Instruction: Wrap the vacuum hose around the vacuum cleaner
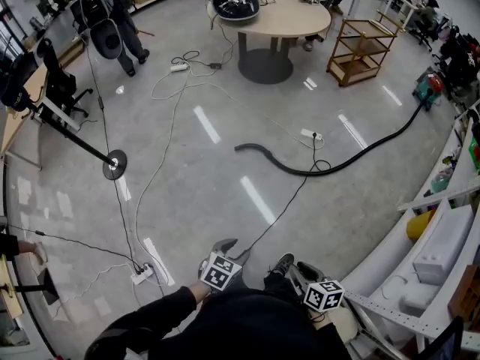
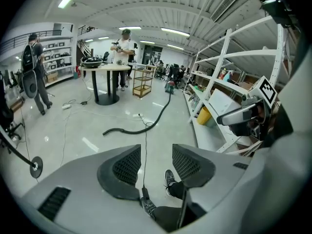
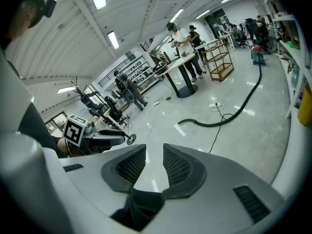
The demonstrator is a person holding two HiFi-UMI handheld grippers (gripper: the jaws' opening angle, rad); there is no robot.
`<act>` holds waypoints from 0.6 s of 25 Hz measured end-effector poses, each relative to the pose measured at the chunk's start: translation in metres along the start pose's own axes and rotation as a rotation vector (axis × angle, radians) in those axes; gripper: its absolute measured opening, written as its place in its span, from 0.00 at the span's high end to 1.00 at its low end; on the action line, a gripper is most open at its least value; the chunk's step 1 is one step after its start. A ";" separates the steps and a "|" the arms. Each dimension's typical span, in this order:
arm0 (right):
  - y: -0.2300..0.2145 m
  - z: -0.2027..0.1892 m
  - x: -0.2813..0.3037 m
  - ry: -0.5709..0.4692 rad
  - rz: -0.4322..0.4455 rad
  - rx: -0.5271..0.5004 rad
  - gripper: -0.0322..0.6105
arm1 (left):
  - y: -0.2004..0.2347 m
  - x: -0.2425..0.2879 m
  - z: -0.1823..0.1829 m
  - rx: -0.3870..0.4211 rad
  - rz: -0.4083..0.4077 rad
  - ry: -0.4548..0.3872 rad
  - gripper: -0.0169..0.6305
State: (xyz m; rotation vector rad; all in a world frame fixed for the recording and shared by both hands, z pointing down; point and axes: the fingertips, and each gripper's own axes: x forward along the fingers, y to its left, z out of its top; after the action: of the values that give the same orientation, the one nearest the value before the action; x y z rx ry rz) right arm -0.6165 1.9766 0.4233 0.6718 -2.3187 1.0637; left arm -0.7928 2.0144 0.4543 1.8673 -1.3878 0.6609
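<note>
Hose [image 1: 307,173] lies loose on the floor [image 1: 210,201] in the head view. It is a black line with a free end at the frame's centre that dips in a shallow curve, then climbs to the upper right to meet the vacuum [image 1: 430,88], a small red and green body beside the shelving. Both claws sit at the bottom edge, well apart from the hose, the left claw [image 1: 225,244] at bottom centre and the right claw [image 1: 304,270] just right of it, with nothing in either. In the left gripper view the left claw [image 2: 156,162] stands moderately wide and empty. Only a thin cable [image 2: 145,152] and a shoe [image 2: 169,178] show through its gap, and the hose [image 2: 138,130] curls across mid-frame and trails back to the vacuum [image 2: 169,87]. In the right gripper view the right claw [image 3: 154,162] is narrow, with a slim gap between the pads and nothing in it. The hose [image 3: 210,125] sweeps from centre to upper right and ends at the vacuum [image 3: 257,54]. Judging by its easy curves, the hose is probably light and bendy yet springy, likely to uncoil when let go, and it may slip in a thin pinch. The free end looks the sensible place to take hold, with the other claw a little way along to guide each loop. The narrow claw would need to widen first.
</note>
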 end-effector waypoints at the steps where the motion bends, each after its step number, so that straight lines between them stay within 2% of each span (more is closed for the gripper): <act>1: -0.013 0.010 -0.001 -0.001 0.009 -0.006 0.76 | -0.006 0.005 0.010 -0.007 0.016 0.001 0.64; 4: -0.052 0.042 -0.011 -0.016 0.041 -0.041 0.76 | -0.030 0.023 0.039 -0.058 0.049 -0.014 0.64; 10: -0.120 0.075 -0.027 0.006 0.068 -0.066 0.76 | -0.069 0.049 0.099 -0.117 0.104 -0.094 0.64; 15: -0.140 0.084 -0.023 0.014 0.074 -0.046 0.76 | -0.061 0.053 0.110 -0.141 0.149 -0.095 0.64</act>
State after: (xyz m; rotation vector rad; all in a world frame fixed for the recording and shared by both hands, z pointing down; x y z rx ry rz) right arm -0.5325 1.8351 0.4374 0.5628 -2.3645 1.0409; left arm -0.7200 1.9071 0.4117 1.7158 -1.6042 0.5375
